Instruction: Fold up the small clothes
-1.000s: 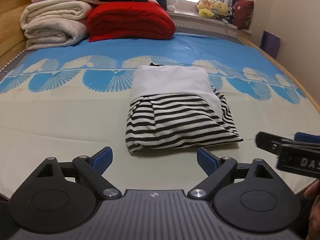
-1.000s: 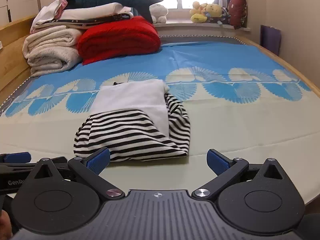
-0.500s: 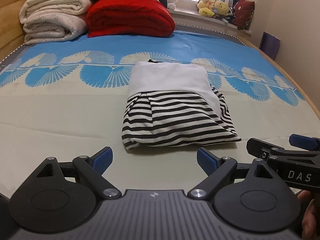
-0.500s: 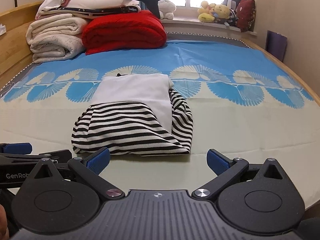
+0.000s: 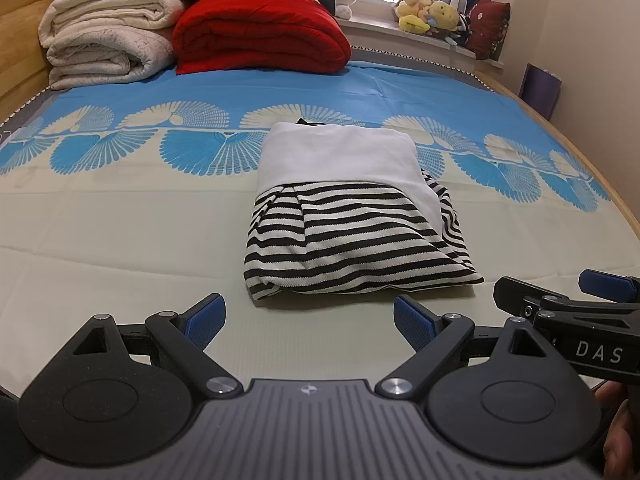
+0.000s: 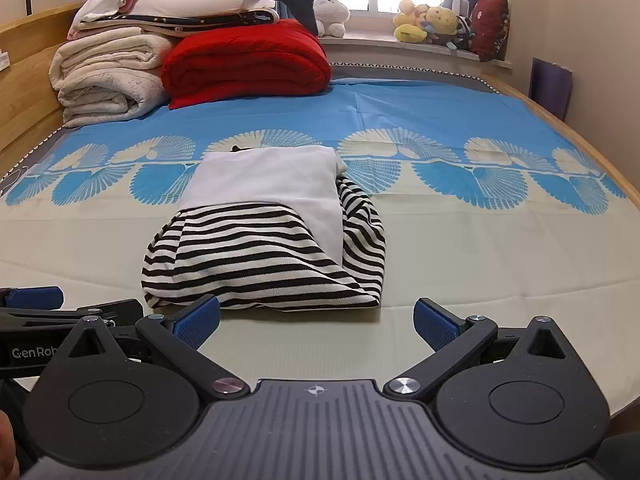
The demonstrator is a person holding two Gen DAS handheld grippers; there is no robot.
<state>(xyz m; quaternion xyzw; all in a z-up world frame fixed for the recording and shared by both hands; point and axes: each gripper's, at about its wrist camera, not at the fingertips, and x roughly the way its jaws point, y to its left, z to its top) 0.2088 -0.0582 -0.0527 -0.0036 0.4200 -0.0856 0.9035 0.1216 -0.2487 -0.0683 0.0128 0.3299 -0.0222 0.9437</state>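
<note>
Your left gripper (image 5: pixel 306 318) sits low in the left wrist frame with its blue-padded fingers (image 5: pixel 206 316) spread wide and nothing between them. Your right gripper (image 6: pixel 316 320) fills the bottom of the right wrist frame in the same way, its blue pads (image 6: pixel 434 322) far apart and gripping nothing. Both hover just short of the near hem of the cloth, not touching it.

The folded black-and-white striped garment with a plain white upper panel (image 5: pixel 344 216) lies flat in the middle of the left wrist frame, on the cream part of the blue-and-cream fan-patterned bed sheet (image 5: pixel 120 220). Its white panel points toward the top of the frame, and the striped part toward you. A second striped layer bulges out along the garment's right edge. In the right wrist frame the garment (image 6: pixel 268 232) sits centre-left, its near left corner just above your left pad.

At the lower right of the left wrist frame you see the side of your right gripper. Your left gripper shows at the lower left edge of the right wrist frame.

In the upper left of both frames lie a folded red quilted blanket (image 5: pixel 260 34) and, beside it, a stack of rolled cream blankets (image 5: pixel 108 44). Soft toys (image 6: pixel 428 20) line the windowsill at the upper right.
</note>
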